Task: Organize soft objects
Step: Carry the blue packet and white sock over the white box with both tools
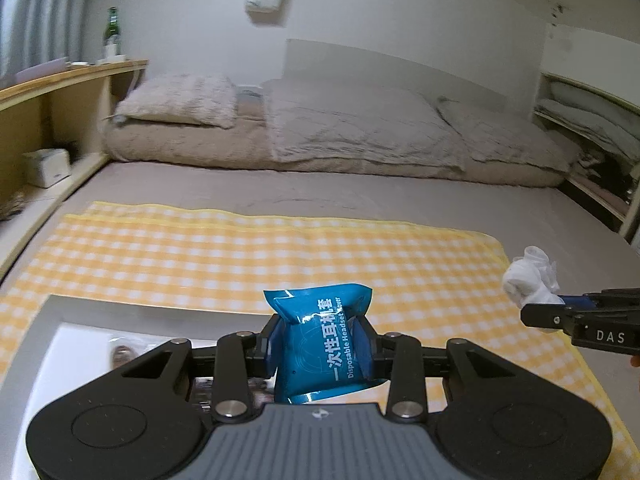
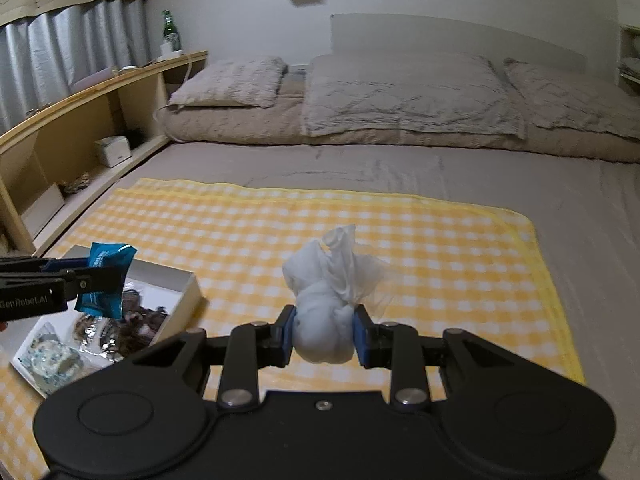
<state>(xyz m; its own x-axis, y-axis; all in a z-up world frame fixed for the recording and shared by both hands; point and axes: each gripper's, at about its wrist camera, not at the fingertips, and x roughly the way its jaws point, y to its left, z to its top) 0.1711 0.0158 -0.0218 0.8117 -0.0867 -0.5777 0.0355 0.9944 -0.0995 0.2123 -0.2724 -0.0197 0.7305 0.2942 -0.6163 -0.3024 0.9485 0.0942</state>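
My left gripper (image 1: 320, 340) is shut on a blue soft packet (image 1: 320, 332) printed "Disposable Headset Cover" and holds it above an open white box (image 1: 52, 332). In the right wrist view the left gripper (image 2: 104, 280) holds the blue packet (image 2: 106, 268) over the box (image 2: 184, 300), which holds several soft packets. My right gripper (image 2: 324, 332) is shut on a crumpled white cloth bundle (image 2: 324, 312) above the yellow checked cloth (image 2: 400, 240). The right gripper (image 1: 536, 304) and the white bundle (image 1: 528, 276) also show at the right edge of the left wrist view.
The yellow checked cloth (image 1: 240, 252) lies on a grey bed sheet (image 1: 320, 196). Pillows and a folded duvet (image 2: 400, 96) lie at the bed's head. A wooden shelf (image 2: 100, 92) with a green bottle (image 2: 171, 32) and a small white box (image 2: 114, 151) runs along the left.
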